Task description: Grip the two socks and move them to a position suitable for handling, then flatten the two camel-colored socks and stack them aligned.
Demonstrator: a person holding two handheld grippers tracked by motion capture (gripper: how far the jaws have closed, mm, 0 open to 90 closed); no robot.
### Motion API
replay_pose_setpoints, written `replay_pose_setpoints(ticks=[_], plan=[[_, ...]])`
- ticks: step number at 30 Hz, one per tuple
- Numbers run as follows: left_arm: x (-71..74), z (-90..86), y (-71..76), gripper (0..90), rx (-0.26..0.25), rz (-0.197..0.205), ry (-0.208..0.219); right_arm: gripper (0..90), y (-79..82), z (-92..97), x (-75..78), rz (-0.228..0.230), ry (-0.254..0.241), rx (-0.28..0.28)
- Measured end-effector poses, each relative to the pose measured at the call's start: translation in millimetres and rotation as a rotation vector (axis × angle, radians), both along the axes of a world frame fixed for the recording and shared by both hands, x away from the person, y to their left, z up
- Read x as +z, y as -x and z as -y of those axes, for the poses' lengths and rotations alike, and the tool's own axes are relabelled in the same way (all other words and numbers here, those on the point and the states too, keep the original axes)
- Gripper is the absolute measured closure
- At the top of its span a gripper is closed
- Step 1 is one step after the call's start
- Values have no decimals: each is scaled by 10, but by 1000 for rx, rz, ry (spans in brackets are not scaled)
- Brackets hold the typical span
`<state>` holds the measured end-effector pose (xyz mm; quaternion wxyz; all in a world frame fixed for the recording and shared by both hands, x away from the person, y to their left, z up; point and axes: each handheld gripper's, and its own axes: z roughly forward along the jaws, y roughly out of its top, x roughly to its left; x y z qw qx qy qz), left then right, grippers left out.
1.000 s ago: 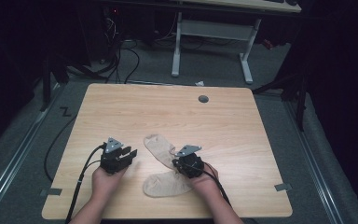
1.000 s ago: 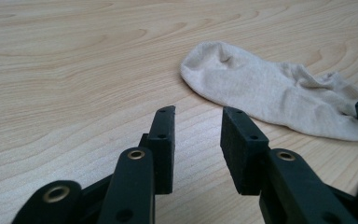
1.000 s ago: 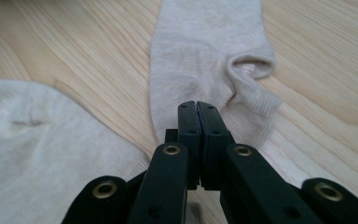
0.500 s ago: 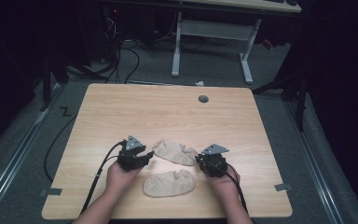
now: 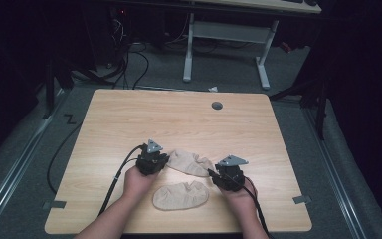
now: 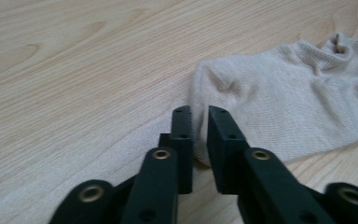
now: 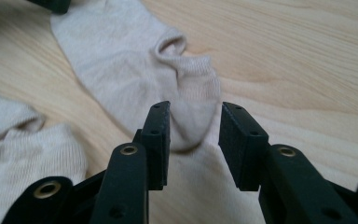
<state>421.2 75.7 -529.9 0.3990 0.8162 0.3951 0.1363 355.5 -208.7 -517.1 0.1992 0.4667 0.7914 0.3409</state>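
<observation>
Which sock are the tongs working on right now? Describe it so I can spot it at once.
On the wooden table, look near the front edge between the two hands. Of the two beige ankle socks, it is the farther sock, stretched between the left tongs and right tongs; the nearer sock lies by itself, closer to the person.

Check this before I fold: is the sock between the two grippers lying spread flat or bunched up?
Spread flat. The farther sock lies stretched out on the table, toe at the left gripper, heel end at the right gripper.
</observation>
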Motion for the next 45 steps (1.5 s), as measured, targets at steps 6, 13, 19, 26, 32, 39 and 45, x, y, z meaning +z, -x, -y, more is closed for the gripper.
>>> replay_pose_setpoints(ticks=[6,13,19,26,32,39,45], plan=[[-2,-24,68,877,-11,16,-18,633,-184,-26,-50,-36,-20,-14],[8,-62,154,881,-24,17,-22,820,-226,-104,-78,-54,-7,29],[110,-115,283,887,-38,45,21,841,-211,-134,16,-28,-2,55],[229,-203,390,887,-33,82,37,838,-172,-180,142,22,-8,71],[335,-310,519,889,-13,103,52,837,-88,-220,205,58,-15,99],[419,-397,683,889,-16,97,66,835,38,-226,274,74,-25,128],[430,-361,888,889,-49,93,42,835,150,-220,292,82,-14,157]])
